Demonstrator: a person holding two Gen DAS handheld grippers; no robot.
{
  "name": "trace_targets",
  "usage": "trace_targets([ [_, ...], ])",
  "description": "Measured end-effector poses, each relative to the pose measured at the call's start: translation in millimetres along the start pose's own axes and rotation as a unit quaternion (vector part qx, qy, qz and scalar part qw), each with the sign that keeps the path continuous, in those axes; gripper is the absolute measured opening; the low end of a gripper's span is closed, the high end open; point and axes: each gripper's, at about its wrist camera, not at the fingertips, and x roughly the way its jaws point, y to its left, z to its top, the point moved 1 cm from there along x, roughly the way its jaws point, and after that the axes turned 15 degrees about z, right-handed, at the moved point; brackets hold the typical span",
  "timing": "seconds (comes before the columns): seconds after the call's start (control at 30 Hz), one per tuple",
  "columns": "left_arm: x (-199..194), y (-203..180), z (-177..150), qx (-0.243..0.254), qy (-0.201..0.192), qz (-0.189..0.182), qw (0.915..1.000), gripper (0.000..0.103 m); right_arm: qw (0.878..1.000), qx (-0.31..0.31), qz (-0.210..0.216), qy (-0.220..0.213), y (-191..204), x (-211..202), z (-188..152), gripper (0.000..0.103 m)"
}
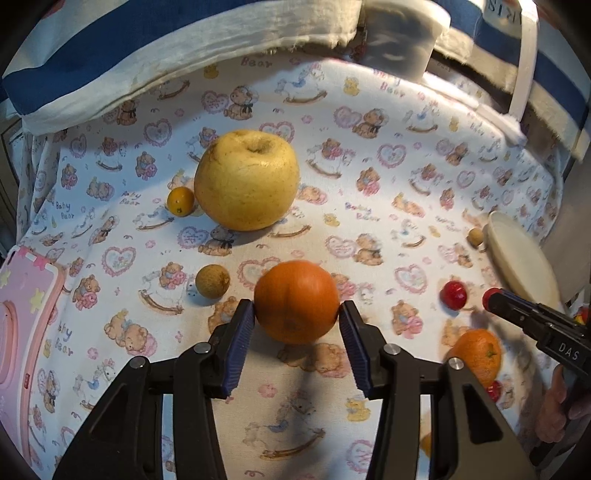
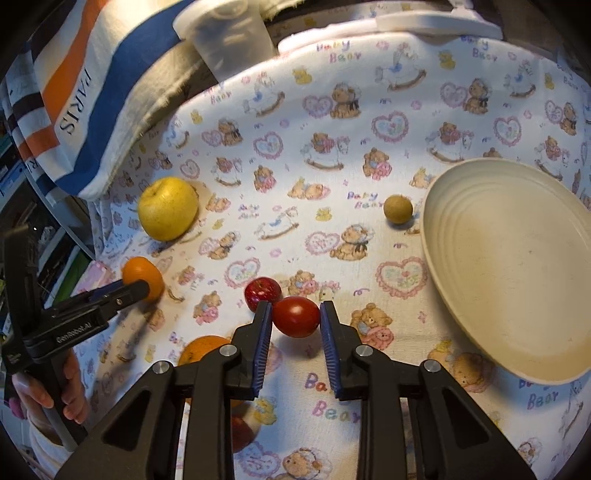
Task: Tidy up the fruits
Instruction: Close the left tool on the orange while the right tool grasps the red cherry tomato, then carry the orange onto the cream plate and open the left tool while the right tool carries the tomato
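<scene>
An orange [image 1: 295,301] sits on the bear-print cloth between the blue pads of my left gripper [image 1: 297,317], and both pads press its sides. In the right wrist view a small red tomato [image 2: 296,316] is pinched between the pads of my right gripper [image 2: 296,317], just above the cloth. A small red apple-like fruit [image 2: 262,290] lies right behind its left finger. A large yellow apple [image 1: 246,180], a kumquat [image 1: 180,201] and a brown longan [image 1: 212,280] lie beyond the left gripper. A second orange [image 1: 478,354] lies at its right.
A cream plate [image 2: 517,266] stands at the right with another longan [image 2: 398,209] by its rim. A striped tote bag [image 2: 74,110] and a plastic cup [image 2: 229,33] edge the back. A pink item [image 1: 26,314] lies at the far left.
</scene>
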Motion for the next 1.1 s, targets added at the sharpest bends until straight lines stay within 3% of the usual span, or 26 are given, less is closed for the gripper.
trace_targets([
  [0.07, -9.3, 2.0, 2.0, -0.009, -0.015, -0.013, 0.9998, 0.026, 1.0, -0.011, 0.004, -0.009, 5.9, -8.0, 1.3, 0.027],
  [0.2, -26.6, 3.3, 4.6, -0.012, -0.031, -0.035, 0.9988, 0.025, 0.998, -0.048, 0.006, -0.029, 24.1, -22.0, 3.9, 0.027],
  [0.3, -24.8, -0.4, 3.0, -0.004, -0.024, -0.027, 0.9993, 0.025, 0.998, -0.061, 0.001, -0.031, 30.0, -24.3, 3.2, 0.027],
  [0.4, -18.1, -4.1, 1.7, 0.005, -0.016, -0.019, 0.9997, 0.044, 0.998, -0.051, 0.002, -0.027, 26.2, -22.4, 3.2, 0.027],
  [0.43, -15.7, -4.8, 1.1, 0.009, -0.016, -0.017, 0.9997, 0.059, 0.999, -0.047, 0.003, -0.026, 24.5, -22.0, 3.4, 0.027],
  [0.47, -12.8, -6.0, 0.9, 0.014, -0.016, -0.011, 0.9997, 0.066, 0.999, -0.045, 0.003, -0.026, 23.2, -21.4, 3.4, 0.027],
  [0.63, 3.1, -10.3, -0.6, 0.036, -0.017, 0.035, 0.9986, 0.066, 0.999, -0.039, -0.002, -0.027, 19.6, -20.6, 3.8, 0.027],
  [0.8, 18.4, -13.8, -3.8, 0.04, 0.003, 0.018, 0.999, 0.064, 0.999, -0.042, -0.002, -0.027, 20.9, -21.8, 3.1, 0.027],
  [0.83, 19.5, -14.7, -4.1, 0.041, -0.001, 0.016, 0.999, 0.05, 0.999, -0.044, -0.002, -0.026, 21.9, -21.7, 3.1, 0.027],
  [0.97, 17.5, -19.6, -6.1, 0.054, -0.01, 0.007, 0.9985, 0.047, 0.999, -0.048, -0.007, -0.024, 23.8, -19.7, 2.7, 0.027],
  [1.1, -1.8, -21.4, -5.0, 0.056, -0.053, 0.004, 0.997, 0.047, 0.998, -0.049, -0.011, -0.025, 24.1, -20.8, 2.7, 0.027],
])
